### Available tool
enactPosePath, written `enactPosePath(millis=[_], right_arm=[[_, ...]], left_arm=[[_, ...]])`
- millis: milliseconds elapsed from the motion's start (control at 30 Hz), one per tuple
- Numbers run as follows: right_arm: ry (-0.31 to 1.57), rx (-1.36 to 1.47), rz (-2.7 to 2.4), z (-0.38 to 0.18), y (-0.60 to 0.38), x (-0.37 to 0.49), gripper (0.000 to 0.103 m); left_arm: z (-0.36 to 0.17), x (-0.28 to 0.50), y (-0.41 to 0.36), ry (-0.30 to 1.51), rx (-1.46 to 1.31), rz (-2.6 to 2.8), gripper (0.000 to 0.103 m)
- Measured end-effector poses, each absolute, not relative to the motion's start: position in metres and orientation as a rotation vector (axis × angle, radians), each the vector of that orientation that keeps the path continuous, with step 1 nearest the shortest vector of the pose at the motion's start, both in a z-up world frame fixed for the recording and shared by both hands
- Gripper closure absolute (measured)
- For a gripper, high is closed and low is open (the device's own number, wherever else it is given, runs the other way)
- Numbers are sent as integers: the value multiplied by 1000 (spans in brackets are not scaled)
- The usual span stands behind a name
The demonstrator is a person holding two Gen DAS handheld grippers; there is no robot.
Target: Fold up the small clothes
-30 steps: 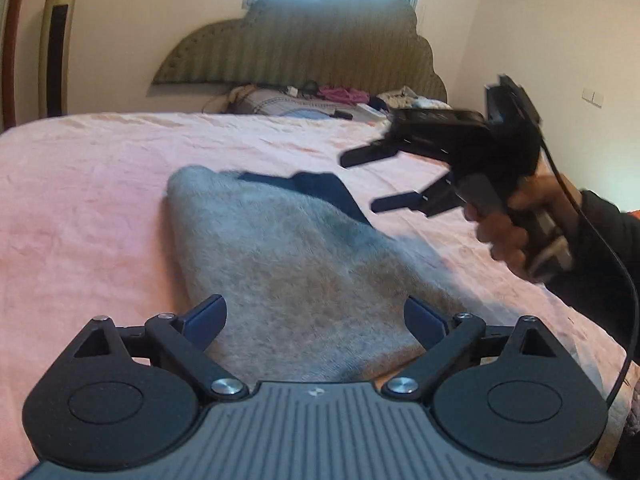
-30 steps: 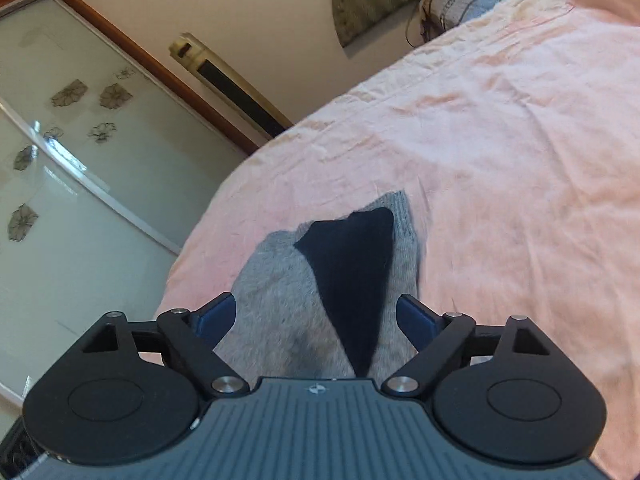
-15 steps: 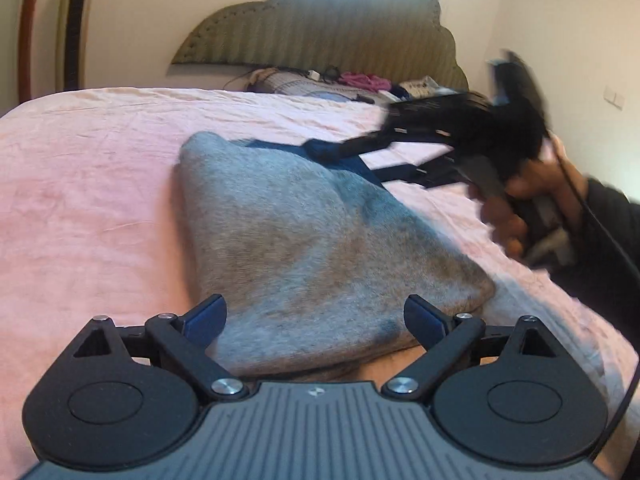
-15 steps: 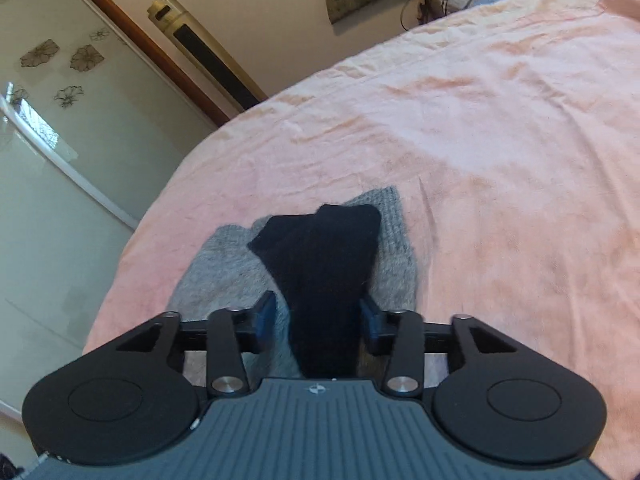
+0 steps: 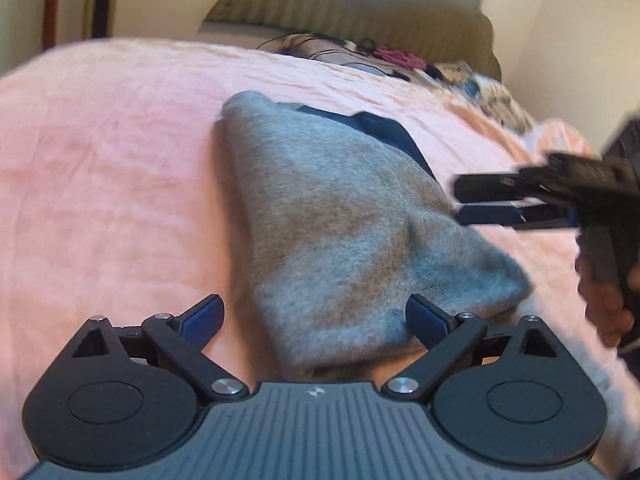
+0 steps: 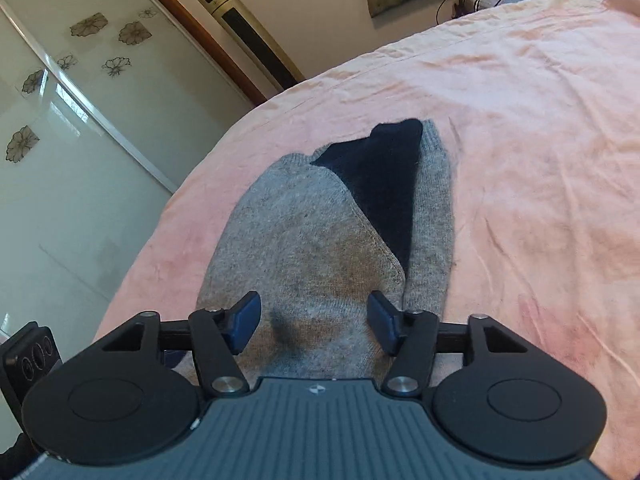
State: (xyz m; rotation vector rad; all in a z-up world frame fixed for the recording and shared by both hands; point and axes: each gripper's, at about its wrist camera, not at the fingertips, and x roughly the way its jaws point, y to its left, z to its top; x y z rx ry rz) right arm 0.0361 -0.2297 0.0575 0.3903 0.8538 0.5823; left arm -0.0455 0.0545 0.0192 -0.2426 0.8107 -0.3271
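Note:
A grey knitted garment [image 5: 340,240] lies folded on the pink bedspread [image 5: 120,180], with a dark navy piece [image 6: 380,184] showing at its far end. My left gripper [image 5: 314,318] is open just over the garment's near edge, and nothing is pinched between its fingers. My right gripper [image 6: 314,322] hovers over the grey fabric with its jaws opening; the cloth lies beneath them, not gripped. From the left wrist view the right gripper [image 5: 460,202] sits at the garment's right side, held by a person's hand [image 5: 604,300].
A padded headboard [image 5: 360,4] stands at the far end with a heap of clothes and pillows [image 5: 380,56] in front of it. A tall gold tower fan [image 6: 248,36] and glass sliding doors [image 6: 60,120] line the wall. The bed's edge [image 6: 168,216] curves left of the garment.
The right gripper narrowed around the navy piece, then widened and drew back toward the garment's right side. The navy piece now lies flat. The left gripper dropped closer to the near edge.

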Motion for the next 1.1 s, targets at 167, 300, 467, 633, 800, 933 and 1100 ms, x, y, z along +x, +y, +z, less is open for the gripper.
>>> enactPosePath(millis=[167, 300, 467, 633, 800, 933, 1100], right_arm=[[931, 524, 528, 47, -274, 16, 10], [1071, 711, 655, 7, -274, 17, 39], [1077, 737, 678, -3, -271, 15, 80], [1062, 559, 658, 4, -272, 4, 86], [965, 521, 586, 43, -278, 7, 41], [806, 427, 572, 89, -255, 35, 22], [858, 289, 591, 81, -184, 104, 22]], left_arm=[[8, -43, 106, 879, -687, -373, 5], [-11, -20, 105, 972, -855, -476, 51], [-11, -10, 104, 1045, -829, -448, 87], [-4, -21, 106, 1019, -639, -438, 88], [42, -49, 94, 893, -411, -360, 80], [71, -61, 55, 719, -186, -374, 26], [40, -24, -1, 813, -27, -384, 28]])
